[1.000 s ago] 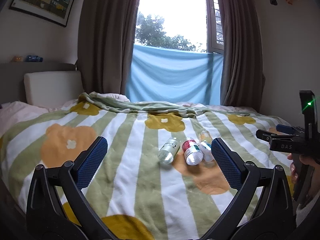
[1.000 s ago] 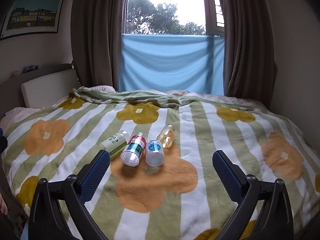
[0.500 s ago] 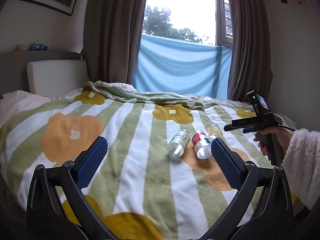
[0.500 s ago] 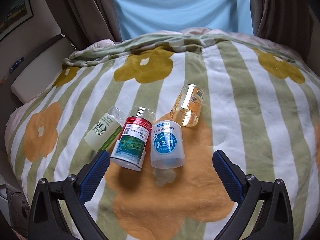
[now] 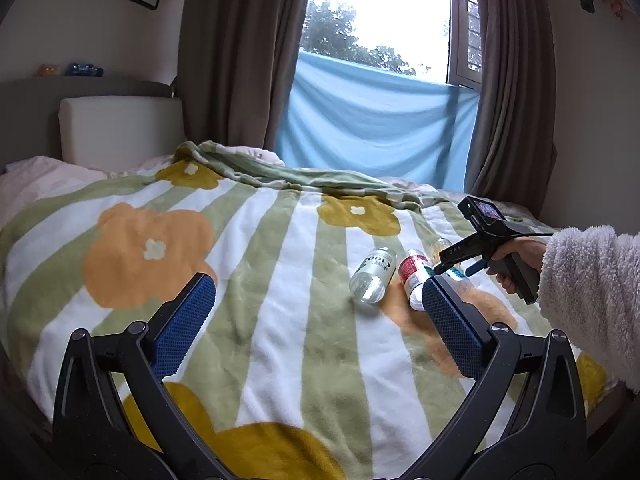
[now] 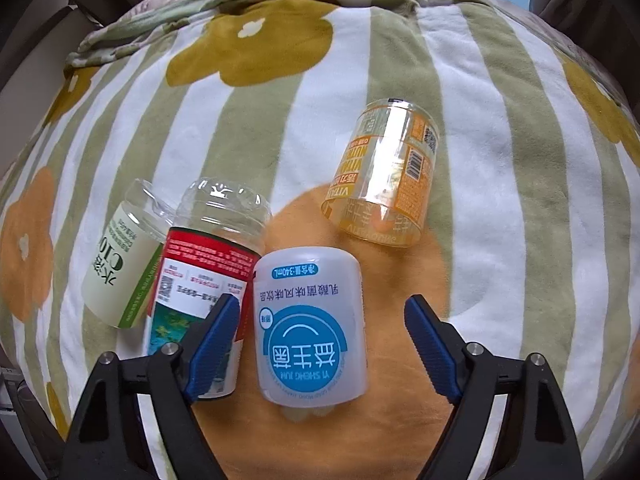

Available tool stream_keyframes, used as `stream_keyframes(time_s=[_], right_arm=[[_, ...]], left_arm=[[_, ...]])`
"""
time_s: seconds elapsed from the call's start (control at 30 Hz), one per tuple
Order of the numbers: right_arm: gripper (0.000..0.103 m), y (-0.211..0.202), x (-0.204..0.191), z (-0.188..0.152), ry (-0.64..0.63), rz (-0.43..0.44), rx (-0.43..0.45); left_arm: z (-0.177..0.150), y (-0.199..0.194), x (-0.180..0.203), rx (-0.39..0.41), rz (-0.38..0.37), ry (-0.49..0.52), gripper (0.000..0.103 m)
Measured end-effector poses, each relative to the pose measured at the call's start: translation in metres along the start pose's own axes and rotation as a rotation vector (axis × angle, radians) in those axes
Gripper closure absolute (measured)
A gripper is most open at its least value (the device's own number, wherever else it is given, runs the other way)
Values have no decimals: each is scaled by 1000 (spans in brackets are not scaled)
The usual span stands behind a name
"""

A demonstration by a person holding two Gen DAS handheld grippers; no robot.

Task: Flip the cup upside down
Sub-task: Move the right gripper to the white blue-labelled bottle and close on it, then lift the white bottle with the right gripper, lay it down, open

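Observation:
Several label-wrapped plastic cups lie on their sides on the striped flower blanket [image 6: 500,80]. In the right wrist view a white cup with a round blue label [image 6: 310,328] lies between the fingers of my right gripper [image 6: 322,308], which is open and straddles it without gripping. Left of it are a red-labelled cup [image 6: 200,280] and a green-labelled cup [image 6: 120,264]; an orange-labelled clear cup [image 6: 384,184] lies farther back. My left gripper [image 5: 316,284] hovers open and empty over the blanket, left of the green-labelled cup [image 5: 372,280] and red-labelled cup [image 5: 414,276].
A hand [image 5: 516,256] in a fluffy white sleeve [image 5: 588,300] holds the right gripper's handle. A white headboard cushion [image 5: 120,128] stands at the back left. Brown curtains [image 5: 236,60] and a blue cloth [image 5: 372,120] hang behind the bed.
The right gripper has dropped forward and down onto the group of cups, so the white cup now sits between its open fingers. The left gripper has stayed open, shifting only slightly.

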State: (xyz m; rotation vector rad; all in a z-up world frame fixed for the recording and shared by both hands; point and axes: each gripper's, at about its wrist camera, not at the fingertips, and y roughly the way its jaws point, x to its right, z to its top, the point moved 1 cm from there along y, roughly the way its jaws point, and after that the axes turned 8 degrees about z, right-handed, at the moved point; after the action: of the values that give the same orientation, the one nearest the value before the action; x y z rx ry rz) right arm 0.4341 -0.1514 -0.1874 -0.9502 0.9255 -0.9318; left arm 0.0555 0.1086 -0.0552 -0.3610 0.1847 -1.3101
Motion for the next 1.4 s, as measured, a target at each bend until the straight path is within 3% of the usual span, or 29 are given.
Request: stream_keyframes(time_s=[0.13, 0.2, 0.4, 0.53, 0.77, 0.93, 1.1, 1.4], right_arm=[[33, 13, -2, 4, -5, 4, -41], [44, 17, -2, 5, 1, 32, -50], [46, 15, -8, 2, -23, 9, -43], [46, -3, -11, -9, -34, 40, -21], [46, -56, -29, -70, -93, 122, 21], [46, -66, -59, -130, -134, 173, -24], [46, -41, -76, -169, -219, 85, -92], [46, -13, -75, -174, -178, 35, -89]], left_arm=[[-5, 9, 0, -44, 1, 15, 0], [-7, 14, -1, -63, 1, 19, 0], [-11, 20, -2, -98, -5, 22, 0], [-10, 18, -1, -103, -11, 27, 0], [-11, 10, 3, -122, -56, 35, 0], [-13, 4, 4, -136, -94, 35, 0], [-15, -3, 3, -148, -129, 34, 0], [-24, -22, -1, -162, -157, 43, 0]])
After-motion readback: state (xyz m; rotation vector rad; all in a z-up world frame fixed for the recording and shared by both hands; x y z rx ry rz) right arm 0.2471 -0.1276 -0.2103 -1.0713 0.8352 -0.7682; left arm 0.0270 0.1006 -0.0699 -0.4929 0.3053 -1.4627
